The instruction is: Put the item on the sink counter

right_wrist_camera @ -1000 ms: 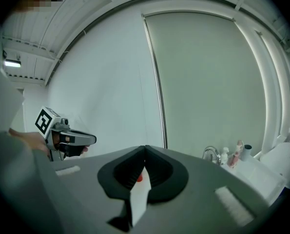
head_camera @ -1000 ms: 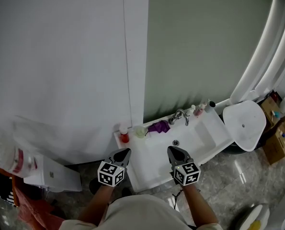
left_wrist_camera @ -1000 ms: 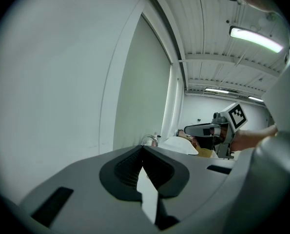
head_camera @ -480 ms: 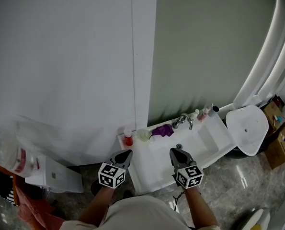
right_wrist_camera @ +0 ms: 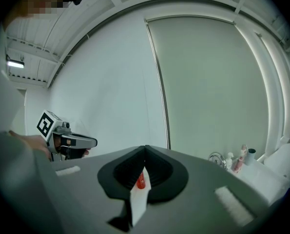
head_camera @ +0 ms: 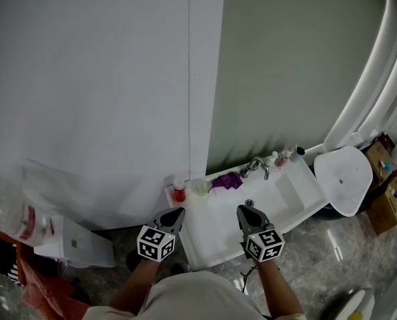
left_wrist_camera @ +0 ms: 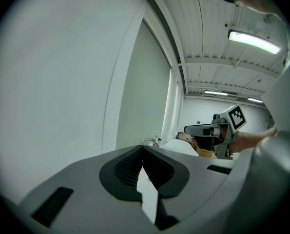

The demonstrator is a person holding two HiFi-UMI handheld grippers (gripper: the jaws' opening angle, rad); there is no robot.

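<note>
The sink counter [head_camera: 199,244] stands against the wall, directly ahead of both grippers. Along its back edge, from left to right: a red bottle [head_camera: 179,193], a pale cup [head_camera: 200,187], a purple cloth [head_camera: 226,180], the tap [head_camera: 257,167] and a cluster of small bottles [head_camera: 283,157]. Which of these is the item for the task cannot be told; all rest on the counter, apart from both grippers.

The left gripper [head_camera: 175,213] hangs over the counter's front left corner, jaws pressed together with nothing between them. The right gripper [head_camera: 243,209] hangs over the basin, jaws likewise pressed together and empty. In the right gripper view the red bottle shows beyond the closed tips, untouched.
</note>
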